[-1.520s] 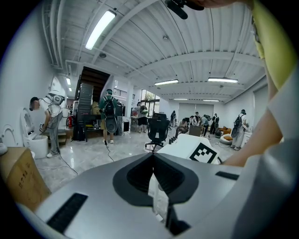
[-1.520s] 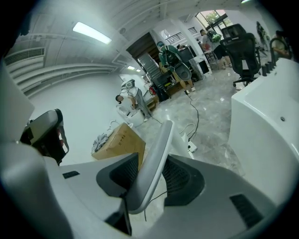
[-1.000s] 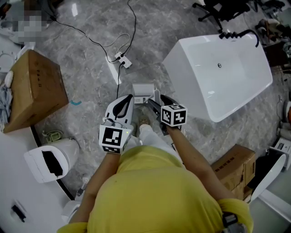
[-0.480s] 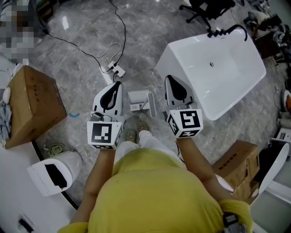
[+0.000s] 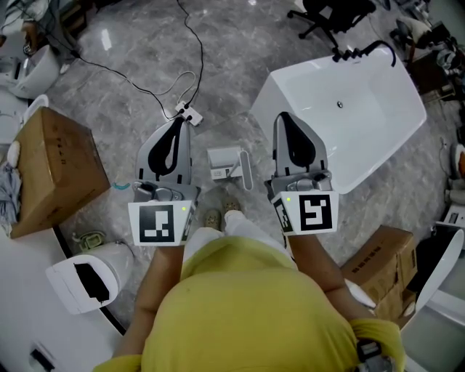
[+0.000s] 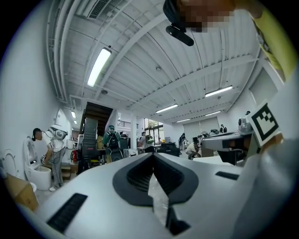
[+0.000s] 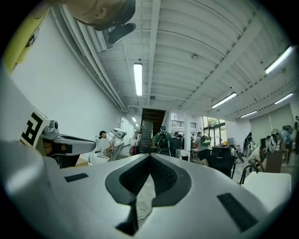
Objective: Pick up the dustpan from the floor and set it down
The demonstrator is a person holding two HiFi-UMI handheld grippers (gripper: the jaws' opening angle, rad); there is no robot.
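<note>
In the head view, the person in the yellow shirt point(image 5: 240, 305) holds both tools out level. The left gripper point(image 5: 176, 125) is at centre left and the right gripper point(image 5: 283, 120) at centre right, each with its marker cube nearest the body. In its own view the left gripper's jaws meet at the tips with nothing between them. The right gripper's jaws are likewise pressed together and hold nothing.

The dustpan point(image 5: 224, 161) sits on the grey marble floor point(image 5: 240, 65) in the middle of the frame. It lies between the two grippers in the picture and is held by neither. Its handle is on its right side, and the person's shoes point(image 5: 221, 215) are just below it.

A white bathtub point(image 5: 349, 109) fills the upper right, with its near corner beside the right gripper in the picture. A power strip point(image 5: 187, 112) with a black cable lies above the dustpan. A cardboard box point(image 5: 47, 163) is at the left edge, a white toilet point(image 5: 87, 272) at lower left and a second box point(image 5: 378, 261) at lower right. An office chair point(image 5: 327, 11) is at the top edge.

Both gripper views look across a large hall with a white beamed ceiling and strip lights. People stand in the distance, among them one with a backpack point(image 7: 162, 140).
</note>
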